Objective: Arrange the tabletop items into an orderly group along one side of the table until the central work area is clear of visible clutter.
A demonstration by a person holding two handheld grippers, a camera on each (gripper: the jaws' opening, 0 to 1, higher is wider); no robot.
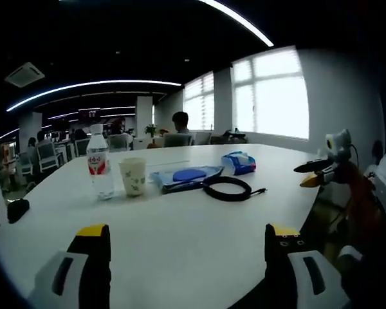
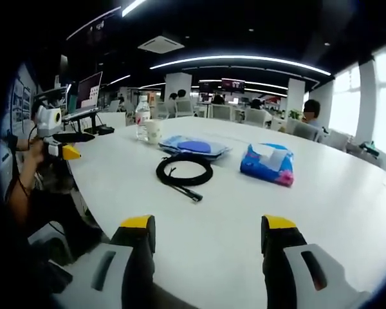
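On the white table (image 1: 180, 225) stand a water bottle (image 1: 99, 164) with a red label and a paper cup (image 1: 133, 176), side by side at the far left. To their right lie a flat blue pouch (image 1: 186, 175), a coiled black cable (image 1: 227, 188) and a blue tissue pack (image 1: 239, 162). My left gripper (image 1: 188, 233) is open over the near edge, holding nothing. My right gripper (image 2: 209, 226) is open too, above the table, with the cable (image 2: 184, 170), tissue pack (image 2: 267, 164), pouch (image 2: 194, 147), cup (image 2: 153, 131) and bottle (image 2: 142, 118) ahead of it.
A small black object (image 1: 17, 209) lies at the table's left edge. The right gripper (image 1: 315, 172) shows past the right edge, the left gripper (image 2: 67, 145) in a hand past the left edge. Office chairs (image 1: 48, 154), seated people and a raised screen (image 2: 89, 90) are behind.
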